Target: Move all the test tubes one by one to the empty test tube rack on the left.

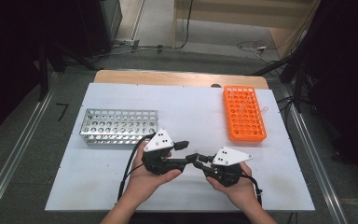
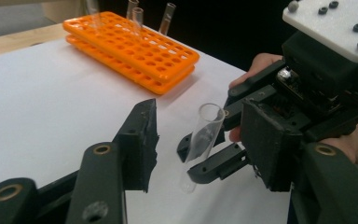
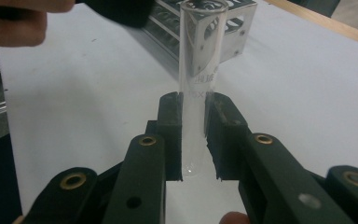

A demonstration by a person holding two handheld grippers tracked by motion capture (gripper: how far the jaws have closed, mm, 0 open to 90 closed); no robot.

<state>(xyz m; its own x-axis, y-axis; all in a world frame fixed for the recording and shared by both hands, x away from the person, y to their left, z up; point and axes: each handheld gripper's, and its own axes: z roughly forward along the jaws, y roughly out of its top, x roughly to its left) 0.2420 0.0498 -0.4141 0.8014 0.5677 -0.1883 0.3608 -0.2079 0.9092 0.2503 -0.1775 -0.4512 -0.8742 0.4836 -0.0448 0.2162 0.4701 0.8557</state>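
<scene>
My right gripper [image 3: 194, 135] is shut on a clear glass test tube [image 3: 198, 70], which stands upright between its jaws with the open mouth on top. In the left gripper view the same test tube [image 2: 205, 135] leans in the right gripper [image 2: 199, 158], between the spread jaws of my open left gripper [image 2: 200, 123]; neither of its pads touches the glass. From above, the left gripper [image 1: 185, 153] and the right gripper [image 1: 197, 159] meet tip to tip near the front middle of the white board [image 1: 191, 107].
An orange tube rack [image 1: 244, 114] lies at the back right, with a few glass tubes [image 2: 135, 14] standing in its far end. A bare metal rack [image 1: 119, 126] sits at the left. The wooden table edge [image 1: 177, 77] runs behind the board.
</scene>
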